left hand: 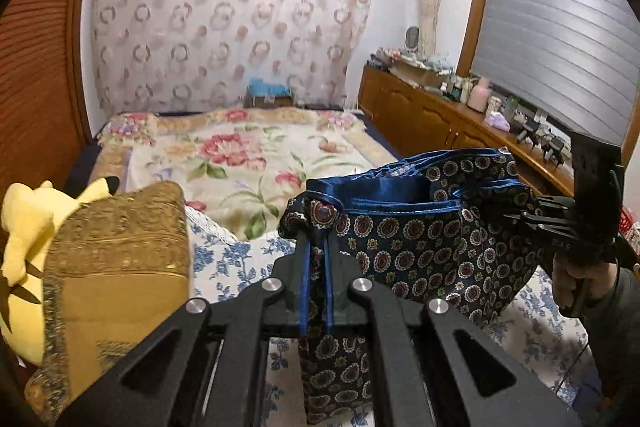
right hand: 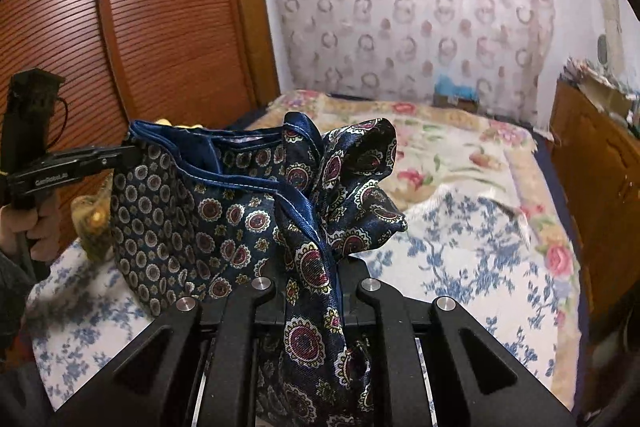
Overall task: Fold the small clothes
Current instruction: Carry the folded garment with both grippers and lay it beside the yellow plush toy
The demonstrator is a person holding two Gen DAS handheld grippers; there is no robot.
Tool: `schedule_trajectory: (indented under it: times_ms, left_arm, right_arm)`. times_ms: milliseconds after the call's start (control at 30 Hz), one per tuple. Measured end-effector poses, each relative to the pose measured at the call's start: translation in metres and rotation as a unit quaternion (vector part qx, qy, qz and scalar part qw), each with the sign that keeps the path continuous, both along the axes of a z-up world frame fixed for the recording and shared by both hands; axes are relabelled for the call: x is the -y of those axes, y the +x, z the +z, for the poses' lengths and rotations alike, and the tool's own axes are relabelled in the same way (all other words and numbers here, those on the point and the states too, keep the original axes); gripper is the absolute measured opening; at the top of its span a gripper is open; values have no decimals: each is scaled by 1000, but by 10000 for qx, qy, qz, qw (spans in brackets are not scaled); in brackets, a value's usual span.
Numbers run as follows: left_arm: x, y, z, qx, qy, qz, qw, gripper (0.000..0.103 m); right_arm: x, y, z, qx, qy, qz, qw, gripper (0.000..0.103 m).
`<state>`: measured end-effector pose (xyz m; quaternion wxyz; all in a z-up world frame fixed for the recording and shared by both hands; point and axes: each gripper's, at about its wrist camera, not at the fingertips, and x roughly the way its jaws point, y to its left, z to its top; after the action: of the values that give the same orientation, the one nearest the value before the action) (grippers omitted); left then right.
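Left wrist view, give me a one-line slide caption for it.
Both tools, left tool and right tool, shut on the patterned navy garment, holding it up above the floral bedspread.

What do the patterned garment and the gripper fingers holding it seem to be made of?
Patterned garment: likely satin or silk-like woven fabric; glossy sheen, shiny blue trim, soft drape. Gripper fingers: apparently matte black plastic or coated metal, with blue edges against the cloth; rigid, dull surface, silver bolt heads.

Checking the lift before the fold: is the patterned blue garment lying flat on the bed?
No, the garment hangs above the bed, pinched at its ends by the left tool and right tool.
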<state>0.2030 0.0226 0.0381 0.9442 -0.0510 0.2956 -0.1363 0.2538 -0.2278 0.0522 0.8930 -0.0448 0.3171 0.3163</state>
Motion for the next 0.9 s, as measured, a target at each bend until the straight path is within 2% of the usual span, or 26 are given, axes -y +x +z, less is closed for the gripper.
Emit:
schedule_trajectory:
  times_ms: [267,500,700,900]
  left_arm:
    - [-34,-33,22,361,-113,322,9988,3]
    - [-82,-61,27,579,-235,787,9949,3]
    - [-130,-90,6,517,-379,1351,9888,3]
    - [-168,-112,-29,262,-514,1898,9801,3]
  right_arm:
    - [-30,-2,30,261,-96,389,9989,10]
    - [-87,8,60,601,-394,1004,9923,10]
    - [-170,23,81,797,-812,1754,9779,10]
    - [-278,28,76,979,-1393,2642,9493,10]
